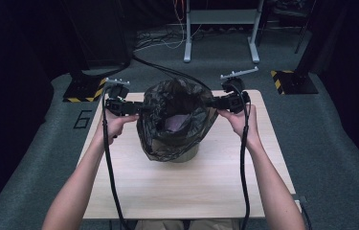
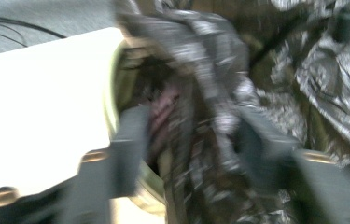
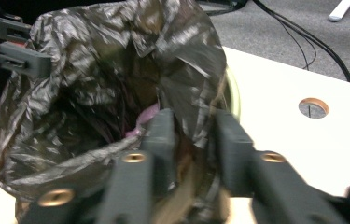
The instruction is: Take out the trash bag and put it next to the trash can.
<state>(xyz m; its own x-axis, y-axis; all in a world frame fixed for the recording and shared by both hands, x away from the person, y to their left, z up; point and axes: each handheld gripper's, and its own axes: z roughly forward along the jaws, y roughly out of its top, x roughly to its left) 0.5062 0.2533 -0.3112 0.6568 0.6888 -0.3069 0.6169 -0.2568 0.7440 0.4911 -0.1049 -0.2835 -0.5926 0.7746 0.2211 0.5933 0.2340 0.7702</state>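
Grey carpet surrounds a pale wooden desk [image 1: 186, 187] with a smooth, light grain and a round cable hole [image 3: 313, 108] cut through its top. Toward the far edge of the desk, about midway between its left and right sides, stands a round bin [image 1: 186, 154] with a pale greenish rim, lined by a crinkled, glossy dark plastic bag [image 1: 177, 120] whose mouth gapes wide; something pinkish [image 1: 174, 123] lies inside (too dim to tell what). The left gripper [image 1: 136, 108] meets the bag's left rim. In the left gripper view, blurred as it is, bunched film runs between its two black jaws, but whether the pads press on it I cannot tell. The right gripper [image 1: 214, 103] is at the bag's right rim; in the right gripper view a fold of the film hangs in the gap between its blocky jaws, and whether they pinch it is unclear. Black cables [image 1: 110, 167] trail back along both forearms.
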